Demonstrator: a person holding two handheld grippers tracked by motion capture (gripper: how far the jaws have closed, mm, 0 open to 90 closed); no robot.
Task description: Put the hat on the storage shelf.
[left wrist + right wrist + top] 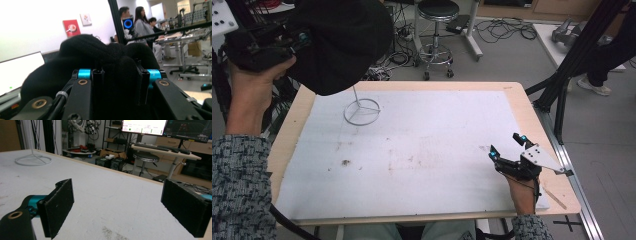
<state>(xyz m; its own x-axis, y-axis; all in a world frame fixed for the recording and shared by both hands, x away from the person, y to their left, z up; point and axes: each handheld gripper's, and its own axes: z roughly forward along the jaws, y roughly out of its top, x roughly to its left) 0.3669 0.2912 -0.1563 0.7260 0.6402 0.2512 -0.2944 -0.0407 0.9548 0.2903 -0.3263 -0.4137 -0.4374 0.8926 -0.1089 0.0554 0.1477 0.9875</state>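
Two grippers are in use. High view: the left gripper (pixel 262 47) is raised at the table's far left corner, holding a black cap (pixel 339 42) above a white wire stand (pixel 361 111). The left gripper view adds the grip detail: black fabric (pixel 117 75) bunched between closed jaws. The right gripper (pixel 506 146) rests on the white mat (pixel 422 150); its own view shows pads (pixel 58 205) wide apart, nothing between.

high: above, looking down at table (pixel 412 150) | claw views: close, level | shared: stand (pixel 361 111)
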